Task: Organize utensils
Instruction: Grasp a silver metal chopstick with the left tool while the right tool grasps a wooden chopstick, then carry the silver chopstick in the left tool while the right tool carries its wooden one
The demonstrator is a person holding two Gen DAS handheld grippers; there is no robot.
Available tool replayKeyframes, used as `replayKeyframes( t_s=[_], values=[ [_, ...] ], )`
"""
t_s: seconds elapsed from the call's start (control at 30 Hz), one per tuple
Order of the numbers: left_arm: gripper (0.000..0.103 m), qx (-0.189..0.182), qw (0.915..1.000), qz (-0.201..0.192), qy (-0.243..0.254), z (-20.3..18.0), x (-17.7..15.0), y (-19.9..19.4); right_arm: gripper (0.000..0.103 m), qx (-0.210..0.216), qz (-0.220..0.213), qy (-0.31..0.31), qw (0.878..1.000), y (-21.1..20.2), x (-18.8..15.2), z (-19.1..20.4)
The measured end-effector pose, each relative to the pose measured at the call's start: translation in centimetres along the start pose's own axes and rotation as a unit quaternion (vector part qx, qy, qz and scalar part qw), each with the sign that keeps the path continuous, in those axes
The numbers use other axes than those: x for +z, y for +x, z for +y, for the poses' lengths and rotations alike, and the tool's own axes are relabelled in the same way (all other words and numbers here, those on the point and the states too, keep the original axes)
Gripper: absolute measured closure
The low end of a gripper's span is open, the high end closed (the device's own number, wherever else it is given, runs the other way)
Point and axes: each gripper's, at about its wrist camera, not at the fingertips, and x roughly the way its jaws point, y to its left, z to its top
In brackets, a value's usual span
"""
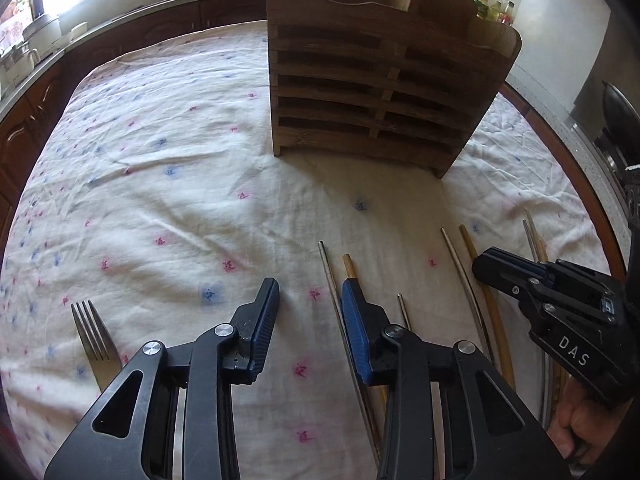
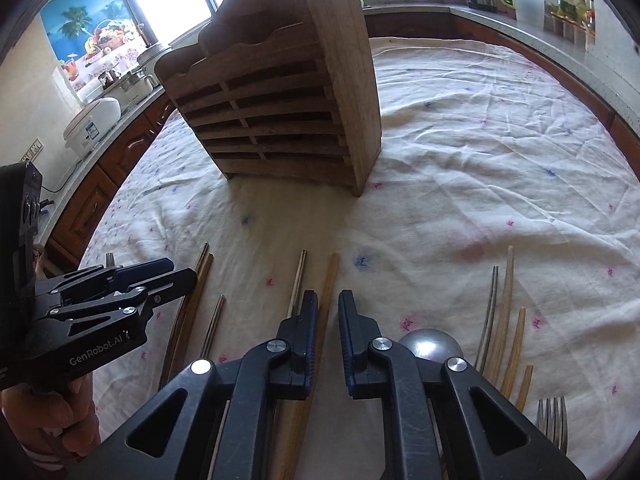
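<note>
A slatted wooden utensil holder [image 1: 360, 80] [image 2: 280, 112] stands upright on the flowered tablecloth [image 1: 160, 180]. Metal and wooden chopsticks lie in loose pairs in front of it. My left gripper [image 1: 310, 288] is open low over the cloth, its right finger lying over a metal chopstick [image 1: 326, 268] and a wooden one [image 1: 349, 266]. My right gripper [image 2: 328, 300] has only a narrow gap between its pads and counts as open. A wooden chopstick [image 2: 332, 272] runs under its tips, and whether the pads touch it is unclear. From the left wrist, the right gripper [image 1: 478, 266] hovers over another pair.
One fork [image 1: 94, 336] lies left of my left gripper. A second fork [image 2: 554, 420], a spoon bowl [image 2: 432, 344] and several more chopsticks [image 2: 504, 312] lie to the right. A person's hand [image 2: 60, 420] holds the left gripper [image 2: 184, 270]. Kitchen counters with appliances ring the table.
</note>
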Motion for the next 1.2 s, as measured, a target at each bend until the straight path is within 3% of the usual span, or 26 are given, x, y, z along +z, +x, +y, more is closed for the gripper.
replayKeyframes(
  t_s=[0.2,0.3,0.4,0.63,0.67,0.9,1.1,1.2],
  values=[
    [0.082,0.014,0.9995,-0.001,0.028,-0.3,0.3,0.2,0.093,-0.011,0.006,-0.025,1.000,0.7,0.8,0.6],
    [0.094,0.015,0.9991,-0.008,0.039,-0.9,0.3,0.4,0.094,-0.015,0.003,-0.034,0.999,1.0,1.0,0.8],
    [0.096,0.020,0.9988,-0.015,0.043,-1.1,0.2,0.3,0.094,-0.021,0.002,-0.043,0.999,1.1,1.0,1.1],
    [0.099,-0.004,0.9994,-0.030,0.014,0.2,0.1,-1.6,0.097,0.016,-0.014,-0.010,1.000,-0.7,1.0,0.3],
    [0.103,-0.005,0.9993,-0.034,0.013,0.2,0.1,-2.1,0.098,0.021,-0.020,-0.008,1.000,-1.2,1.1,0.4],
    [0.103,-0.023,0.9969,-0.074,0.016,0.4,-0.6,-6.7,0.098,0.035,-0.068,-0.010,0.997,-5.9,1.4,1.0],
    [0.102,-0.006,0.9992,-0.038,0.010,1.2,-1.0,-4.5,0.098,0.031,-0.070,-0.014,0.997,-6.7,0.7,1.3],
    [0.091,0.016,0.9994,-0.018,0.023,0.8,-1.1,-2.6,0.098,0.036,-0.067,-0.007,0.997,-6.7,0.1,1.1]
  ],
)
